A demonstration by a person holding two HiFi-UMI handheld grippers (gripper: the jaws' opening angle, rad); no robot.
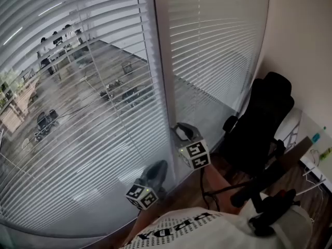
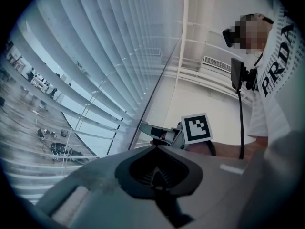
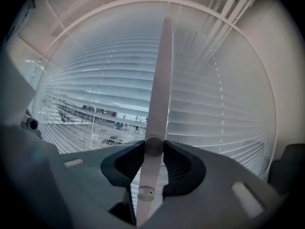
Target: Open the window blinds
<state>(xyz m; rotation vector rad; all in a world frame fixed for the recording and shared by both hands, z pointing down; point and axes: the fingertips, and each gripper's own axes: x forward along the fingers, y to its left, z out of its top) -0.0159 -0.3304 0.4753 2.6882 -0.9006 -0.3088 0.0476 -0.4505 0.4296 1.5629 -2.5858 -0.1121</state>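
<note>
Nearest me, the left gripper point(image 2: 156, 173) is hanging closed and empty. Just beyond it, the right gripper point(image 3: 153, 148) is clamping the wand point(image 3: 161, 70), which is rising upright before the far blinds point(image 1: 218, 45), probably awaiting a twist.

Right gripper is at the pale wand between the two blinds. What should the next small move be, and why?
Probably roll the right gripper to twist the pale plastic tilt wand about its own length. Its jaws are closed on the wand's lower end, and the white slatted blind on the right looks shut, while the street shows through the left blind.
</note>
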